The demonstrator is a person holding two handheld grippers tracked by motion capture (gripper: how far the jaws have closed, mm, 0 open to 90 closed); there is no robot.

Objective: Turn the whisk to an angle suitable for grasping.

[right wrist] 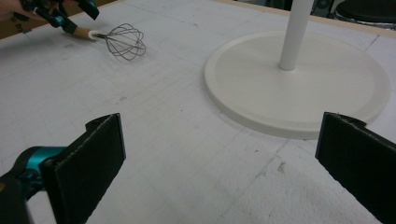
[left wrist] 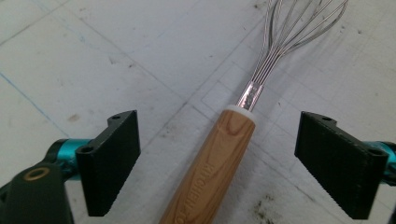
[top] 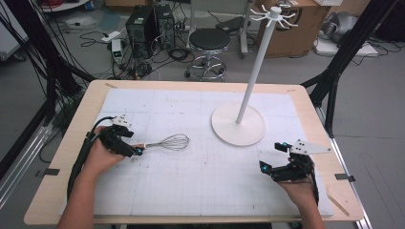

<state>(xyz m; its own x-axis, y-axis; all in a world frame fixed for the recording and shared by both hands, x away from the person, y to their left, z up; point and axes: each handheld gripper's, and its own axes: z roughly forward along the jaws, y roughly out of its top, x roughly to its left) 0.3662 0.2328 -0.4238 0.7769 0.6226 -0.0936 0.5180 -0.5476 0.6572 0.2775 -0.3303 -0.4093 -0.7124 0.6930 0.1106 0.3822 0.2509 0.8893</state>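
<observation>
A wire whisk (top: 168, 141) with a wooden handle (left wrist: 212, 163) lies flat on the white mat, wires pointing right. My left gripper (top: 136, 150) is open at the mat's left, its jaws on either side of the handle without touching it (left wrist: 217, 161). The whisk's wire head (right wrist: 123, 41) lies far off in the right gripper view. A white stand (top: 238, 124) with a tall pole and hooks on top rises right of centre; its round base (right wrist: 299, 88) lies ahead of my right gripper (top: 271, 160). That gripper (right wrist: 219, 172) is open and holds nothing, near the mat's right edge.
The white gridded mat (top: 200, 181) covers most of the wooden table (top: 67, 157). Behind the table stand a black stool (top: 209, 45), computer cases (top: 148, 24) with cables, and cardboard boxes (top: 291, 28). Black frame legs (top: 344, 52) flank the table.
</observation>
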